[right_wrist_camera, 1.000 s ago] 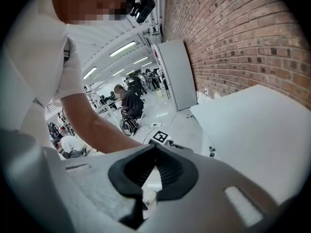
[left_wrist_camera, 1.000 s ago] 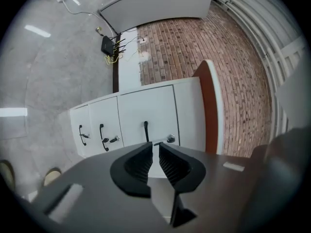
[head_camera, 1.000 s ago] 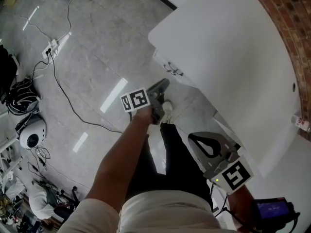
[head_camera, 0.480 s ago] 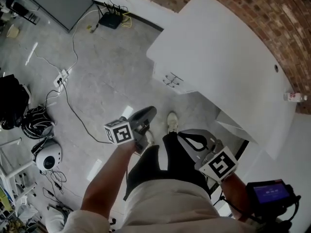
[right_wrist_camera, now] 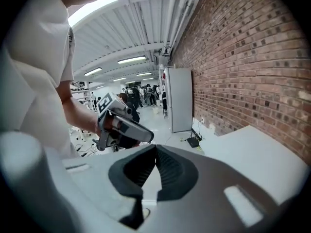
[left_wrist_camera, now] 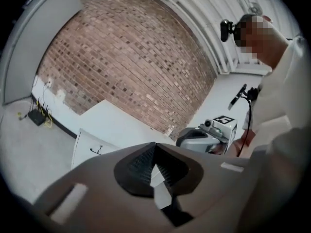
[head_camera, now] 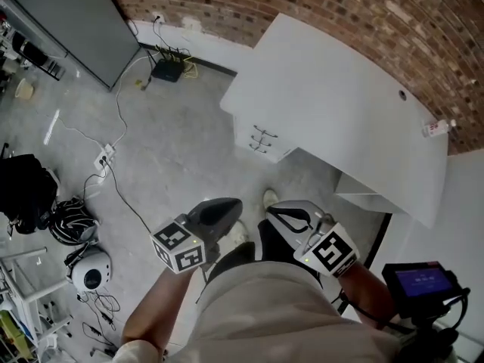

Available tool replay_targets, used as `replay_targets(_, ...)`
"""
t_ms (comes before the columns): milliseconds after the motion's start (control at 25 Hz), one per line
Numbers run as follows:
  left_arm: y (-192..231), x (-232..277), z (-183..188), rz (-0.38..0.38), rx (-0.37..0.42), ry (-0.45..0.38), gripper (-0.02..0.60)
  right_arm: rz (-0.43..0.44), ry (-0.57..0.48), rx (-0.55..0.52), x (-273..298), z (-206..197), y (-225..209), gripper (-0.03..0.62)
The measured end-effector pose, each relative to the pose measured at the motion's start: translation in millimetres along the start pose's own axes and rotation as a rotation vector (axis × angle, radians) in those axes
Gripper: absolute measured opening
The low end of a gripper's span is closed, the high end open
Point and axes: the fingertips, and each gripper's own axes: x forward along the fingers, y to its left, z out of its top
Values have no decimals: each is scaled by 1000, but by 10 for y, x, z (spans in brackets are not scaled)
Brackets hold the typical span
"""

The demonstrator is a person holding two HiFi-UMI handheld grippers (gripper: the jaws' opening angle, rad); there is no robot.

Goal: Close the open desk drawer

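Note:
The white desk (head_camera: 340,104) stands against the brick wall, and its drawer unit (head_camera: 261,138) with small dark handles faces the floor area; the fronts look flush from here. My left gripper (head_camera: 229,203) and my right gripper (head_camera: 277,209) hang side by side close to the person's body, well short of the desk. Both are shut with nothing between the jaws. In the left gripper view, the left gripper (left_wrist_camera: 155,145) points toward the drawer unit (left_wrist_camera: 95,149) and the right gripper (left_wrist_camera: 204,137) shows beside it. Along the right gripper (right_wrist_camera: 155,147), the left gripper (right_wrist_camera: 124,127) and the desk (right_wrist_camera: 252,152) show.
A power strip (head_camera: 102,157) and cables trail across the grey floor. A router (head_camera: 166,70) sits by the wall, and helmets and bags (head_camera: 72,221) lie at the left. A small bottle (head_camera: 435,127) stands on the desk. A screen device (head_camera: 420,282) is at the lower right.
Both grippers have drawn back from the desk toward the body. The head view has lifted, so more of the desk and the brick wall now shows.

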Motion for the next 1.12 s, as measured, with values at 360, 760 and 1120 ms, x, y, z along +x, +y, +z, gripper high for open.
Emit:
replay_targets(360, -732, -313, 120, -14, 173, 51, 5, -21, -44, -102, -224, 253, 363, 3)
replay_targets(760, -1169, -240, 276, -36, 275, 42, 3, -48, -40, -171, -458, 355, 460, 3)
replay_targets(1120, -1161, -209, 201, -7, 295, 77, 5, -60, -42, -254, -496, 478, 509, 3)
